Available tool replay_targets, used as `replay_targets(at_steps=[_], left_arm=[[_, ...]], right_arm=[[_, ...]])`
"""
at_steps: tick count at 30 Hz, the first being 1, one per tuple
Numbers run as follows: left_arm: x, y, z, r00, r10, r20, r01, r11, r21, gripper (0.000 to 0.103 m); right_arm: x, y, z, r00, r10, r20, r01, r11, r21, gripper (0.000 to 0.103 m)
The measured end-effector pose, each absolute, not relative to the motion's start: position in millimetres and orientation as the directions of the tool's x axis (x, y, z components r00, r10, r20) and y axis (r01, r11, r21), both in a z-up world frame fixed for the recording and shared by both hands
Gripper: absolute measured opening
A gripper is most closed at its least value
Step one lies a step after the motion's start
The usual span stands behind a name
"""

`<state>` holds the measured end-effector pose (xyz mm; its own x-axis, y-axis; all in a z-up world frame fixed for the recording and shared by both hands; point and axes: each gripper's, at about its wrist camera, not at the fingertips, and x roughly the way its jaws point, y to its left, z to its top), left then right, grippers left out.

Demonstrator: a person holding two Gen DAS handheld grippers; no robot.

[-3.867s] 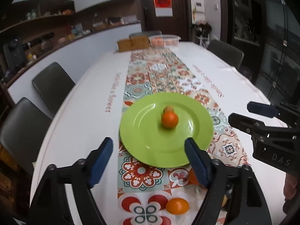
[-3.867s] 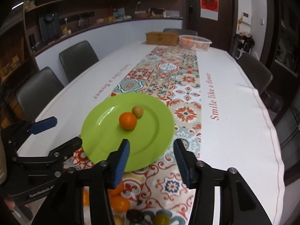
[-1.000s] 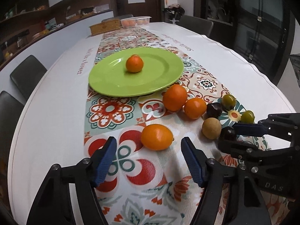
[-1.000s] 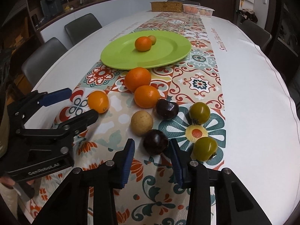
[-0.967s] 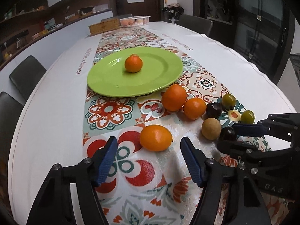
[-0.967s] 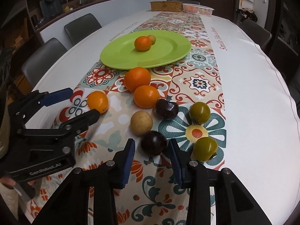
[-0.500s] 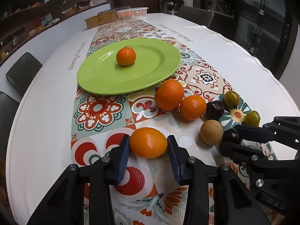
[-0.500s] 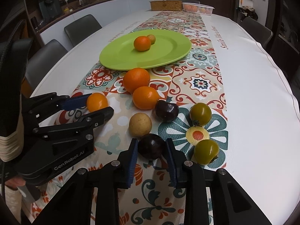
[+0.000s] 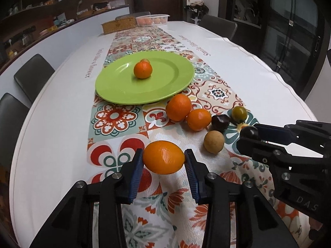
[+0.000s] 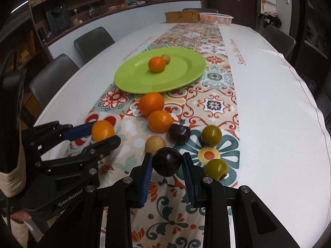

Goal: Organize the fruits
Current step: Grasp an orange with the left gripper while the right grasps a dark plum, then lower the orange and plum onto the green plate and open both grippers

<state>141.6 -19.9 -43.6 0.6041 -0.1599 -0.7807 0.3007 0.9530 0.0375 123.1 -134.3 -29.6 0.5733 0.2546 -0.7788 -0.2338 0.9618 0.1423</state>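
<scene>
A: What is nearest on the bench?

B: The left gripper (image 9: 163, 163), jaws closed on a yellow-orange fruit (image 9: 163, 160) over the patterned runner (image 9: 115, 115) near the front edge. The right gripper (image 10: 167, 166) has its jaws clamped on a dark plum (image 10: 167, 161).

A: And beyond them?

B: A tan round fruit (image 10: 155, 144), a second dark plum (image 10: 179, 133) and two green fruits (image 10: 211, 135) (image 10: 215, 168) lie loose on the runner. Further on, two oranges (image 10: 160, 121) (image 10: 151, 104) touch each other.

A: Farther still?

B: The green plate (image 10: 186, 72) sits mid-bench, holding a small orange (image 10: 156, 64) with a little brownish fruit (image 10: 166, 58) touching it behind. At the far end stand a woven box (image 10: 181, 16) and a white basket (image 10: 216, 18).
</scene>
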Motion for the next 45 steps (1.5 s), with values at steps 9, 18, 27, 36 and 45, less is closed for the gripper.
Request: replay_targets(at_steps=[9, 18, 27, 36, 45], left_arm=[[133, -15, -7, 0.669, -0.138, -0.73, 0.255, 0.966, 0.051, 0.039], [140, -13, 22, 0.715, -0.116, -0.69, 0.231, 0.97, 0.076, 0.039], [173, -5, 44, 0.749, -0.101, -0.655, 0.198, 0.977, 0.076, 0.039], [228, 3, 37, 0.743, -0.099, -0.662, 0.196, 0.978, 0.073, 0.039], [282, 12, 4, 0.706, -0.092, -0.703, 0.193, 0.979, 0.065, 0.039]], right_arm=[[119, -136, 1, 0.623, 0.281, -0.73, -0.266, 0.954, 0.14, 0.03], [131, -137, 33, 0.674, 0.303, -0.674, -0.298, 0.946, 0.128, 0.03], [168, -132, 58, 0.706, 0.309, -0.637, -0.318, 0.942, 0.104, 0.03], [225, -123, 53, 0.69, 0.3, -0.658, -0.322, 0.942, 0.091, 0.03], [279, -111, 26, 0.652, 0.264, -0.711, -0.328, 0.943, 0.049, 0.03]])
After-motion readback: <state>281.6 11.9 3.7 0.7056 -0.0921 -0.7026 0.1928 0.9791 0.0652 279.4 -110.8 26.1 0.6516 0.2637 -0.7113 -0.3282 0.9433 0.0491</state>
